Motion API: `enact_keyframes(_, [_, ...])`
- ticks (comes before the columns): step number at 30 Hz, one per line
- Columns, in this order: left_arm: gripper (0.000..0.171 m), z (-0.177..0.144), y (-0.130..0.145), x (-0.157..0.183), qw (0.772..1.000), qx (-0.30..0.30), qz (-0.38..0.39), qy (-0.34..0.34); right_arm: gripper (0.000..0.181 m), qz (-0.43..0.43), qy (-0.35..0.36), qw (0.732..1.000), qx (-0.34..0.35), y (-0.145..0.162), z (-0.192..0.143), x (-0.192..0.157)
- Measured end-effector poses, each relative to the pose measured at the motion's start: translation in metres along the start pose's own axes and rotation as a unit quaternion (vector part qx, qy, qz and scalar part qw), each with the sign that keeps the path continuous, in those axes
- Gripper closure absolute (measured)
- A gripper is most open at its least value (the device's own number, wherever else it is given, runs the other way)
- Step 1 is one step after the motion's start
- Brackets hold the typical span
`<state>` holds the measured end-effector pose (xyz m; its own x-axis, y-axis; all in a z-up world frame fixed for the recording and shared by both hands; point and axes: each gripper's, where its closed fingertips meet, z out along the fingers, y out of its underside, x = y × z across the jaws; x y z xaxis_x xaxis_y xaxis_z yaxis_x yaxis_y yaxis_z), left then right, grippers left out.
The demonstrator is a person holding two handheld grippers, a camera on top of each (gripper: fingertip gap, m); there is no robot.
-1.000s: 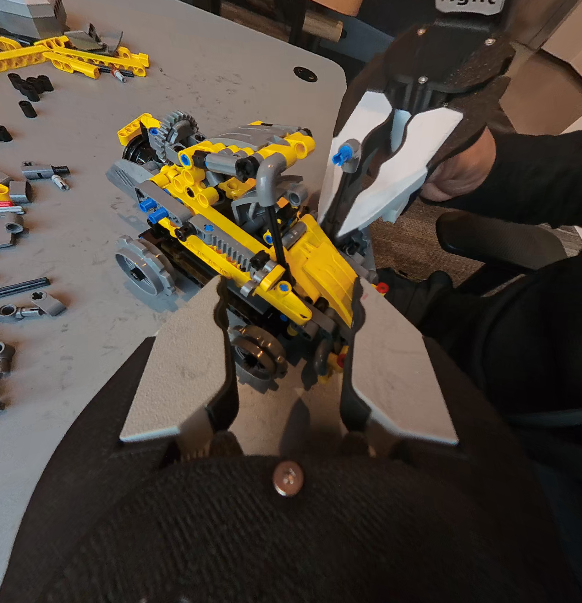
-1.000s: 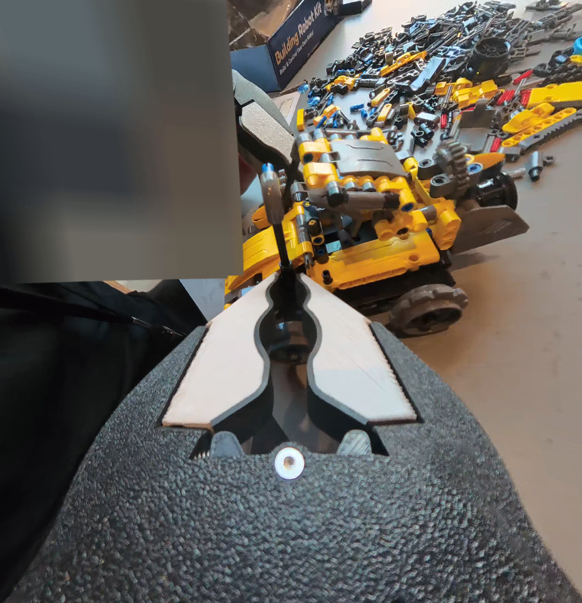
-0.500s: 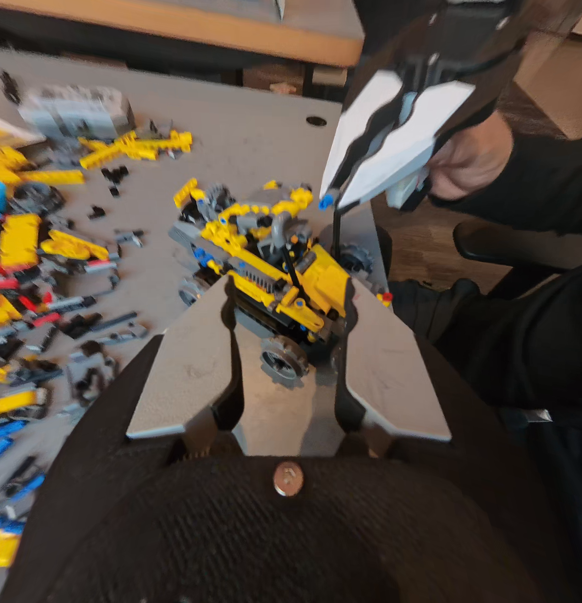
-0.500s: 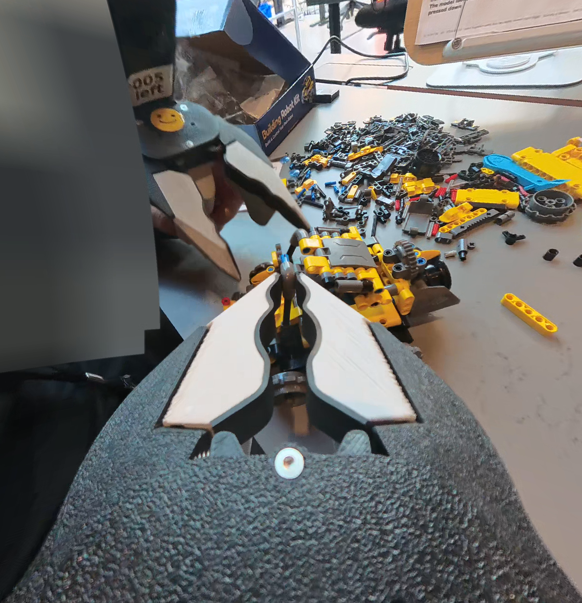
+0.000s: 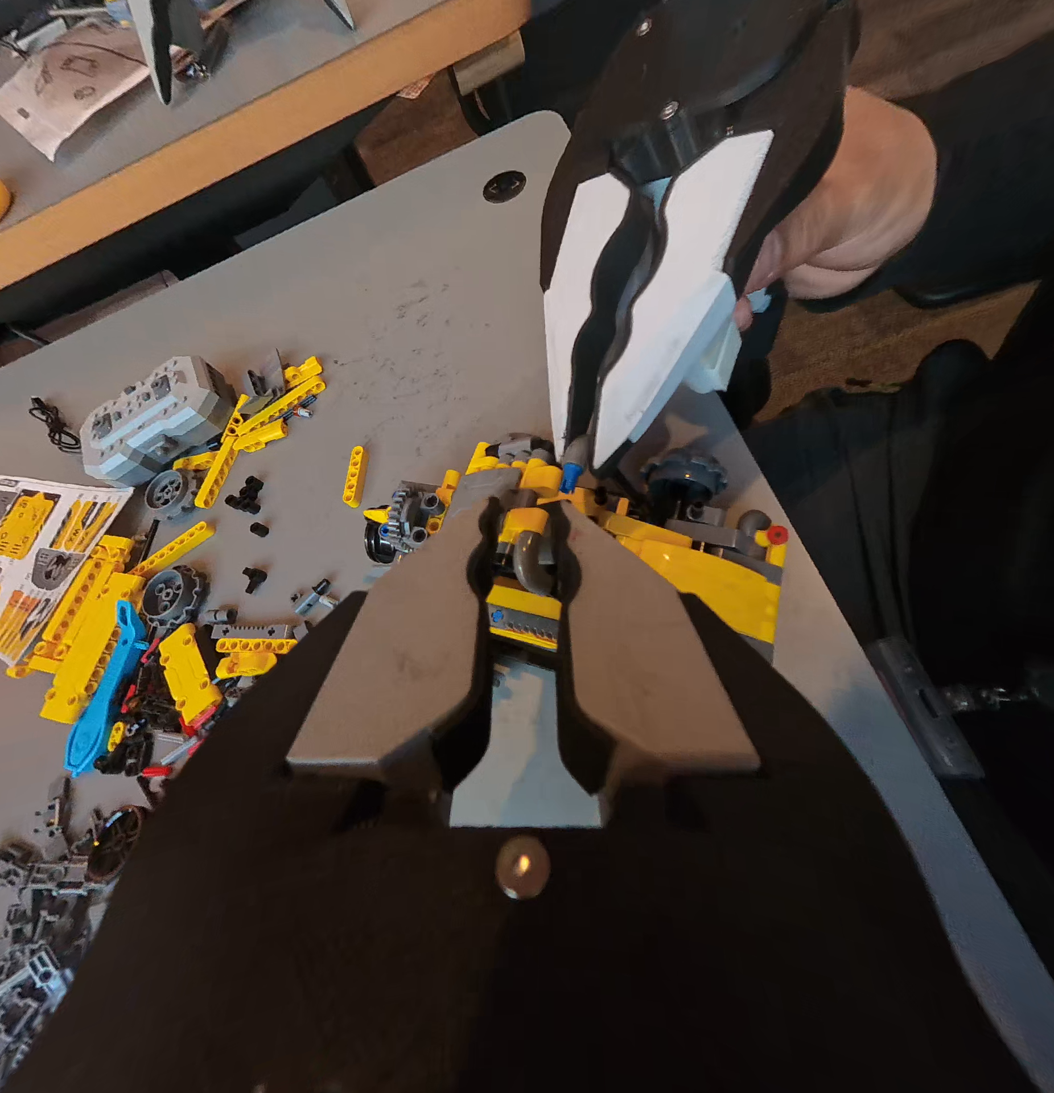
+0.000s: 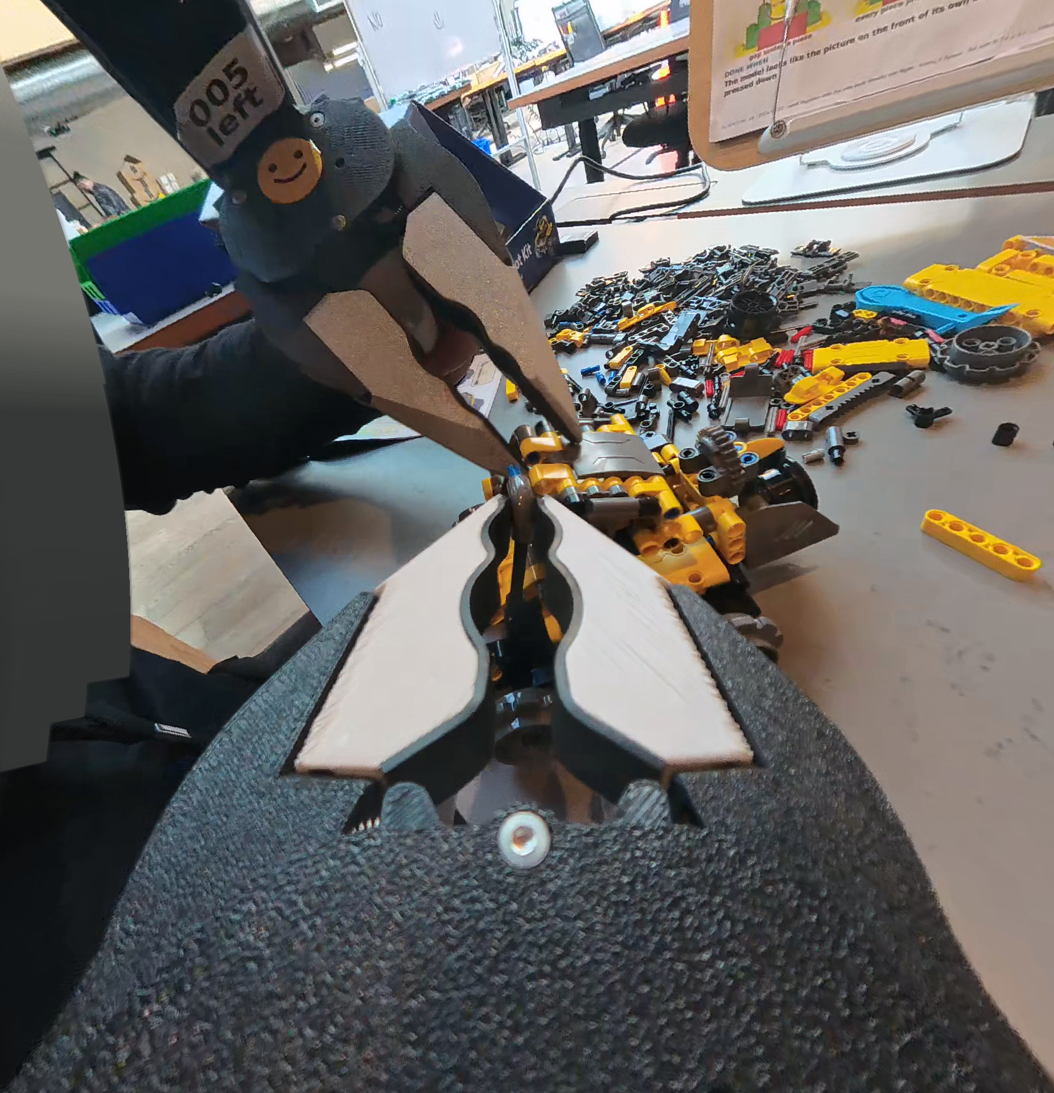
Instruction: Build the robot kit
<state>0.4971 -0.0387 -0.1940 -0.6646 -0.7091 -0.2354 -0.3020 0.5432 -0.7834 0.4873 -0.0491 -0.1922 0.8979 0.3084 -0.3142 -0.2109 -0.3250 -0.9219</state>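
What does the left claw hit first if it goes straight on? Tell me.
Probably the yellow and grey brick-built vehicle: the left claw already has its tips at the model's top, so nothing lies between them.

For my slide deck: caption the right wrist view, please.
Right gripper pinches a grey connector on a black rod beside the yellow brick vehicle; left gripper touches its top.

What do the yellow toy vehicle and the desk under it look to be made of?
Yellow toy vehicle: looks like hard moulded plastic, glossy, built from studded beams and pins. Desk: smooth matte grey top, probably laminate, with faint scuffs; what lies under the surface can't be told.
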Motion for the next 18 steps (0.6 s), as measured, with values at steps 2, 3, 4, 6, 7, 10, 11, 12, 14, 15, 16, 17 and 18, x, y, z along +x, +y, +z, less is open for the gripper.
enact_keyframes(2, [0.154, 0.002, -0.001, 0.002, 1.000, -0.005, 0.020, -0.002, 0.174, -0.009, -0.002, 1.000, 0.001, 0.000, 0.001, -0.001])
enact_keyframes(3, [0.148, 0.003, -0.002, 0.003, 0.999, -0.009, 0.033, -0.007, 0.174, -0.007, -0.004, 1.000, 0.003, 0.000, 0.000, -0.001])
enact_keyframes(4, [0.148, 0.004, -0.003, 0.005, 0.999, -0.009, 0.049, -0.007, 0.174, -0.005, -0.007, 1.000, 0.006, 0.000, 0.000, -0.001])
enact_keyframes(6, [0.153, 0.005, -0.005, 0.009, 0.997, -0.005, 0.078, -0.007, 0.174, -0.002, -0.012, 1.000, 0.013, 0.000, -0.001, -0.001])
enact_keyframes(7, [0.157, 0.006, -0.005, 0.008, 0.996, -0.004, 0.092, -0.014, 0.174, -0.001, -0.014, 1.000, 0.015, 0.000, -0.002, -0.002])
enact_keyframes(10, [0.161, 0.007, -0.006, 0.009, 0.989, 0.007, 0.143, -0.036, 0.174, -0.004, -0.009, 1.000, 0.022, 0.000, -0.003, -0.002])
enact_keyframes(11, [0.162, 0.008, -0.007, 0.009, 0.986, 0.011, 0.160, -0.046, 0.174, -0.003, -0.008, 1.000, 0.023, 0.000, -0.004, -0.001])
enact_keyframes(12, [0.163, 0.008, -0.008, 0.010, 0.983, 0.017, 0.176, -0.057, 0.174, -0.003, -0.009, 1.000, 0.024, 0.000, -0.004, -0.002])
enact_keyframes(14, [0.165, 0.009, -0.009, 0.010, 0.976, 0.030, 0.201, -0.076, 0.174, -0.002, -0.008, 1.000, 0.027, 0.001, -0.005, -0.001])
enact_keyframes(15, [0.165, 0.009, -0.010, 0.010, 0.974, 0.037, 0.206, -0.082, 0.174, -0.002, -0.009, 1.000, 0.028, 0.001, -0.006, -0.001])
enact_keyframes(16, [0.165, 0.009, -0.010, 0.011, 0.973, 0.044, 0.210, -0.086, 0.174, -0.001, -0.010, 1.000, 0.028, 0.001, -0.006, -0.002])
enact_keyframes(17, [0.165, 0.009, -0.011, 0.011, 0.971, 0.051, 0.215, -0.091, 0.174, -0.001, -0.010, 1.000, 0.029, 0.001, -0.007, -0.002])
enact_keyframes(18, [0.165, 0.009, -0.011, 0.011, 0.969, 0.056, 0.219, -0.097, 0.174, -0.002, -0.008, 1.000, 0.029, 0.001, -0.007, -0.002])
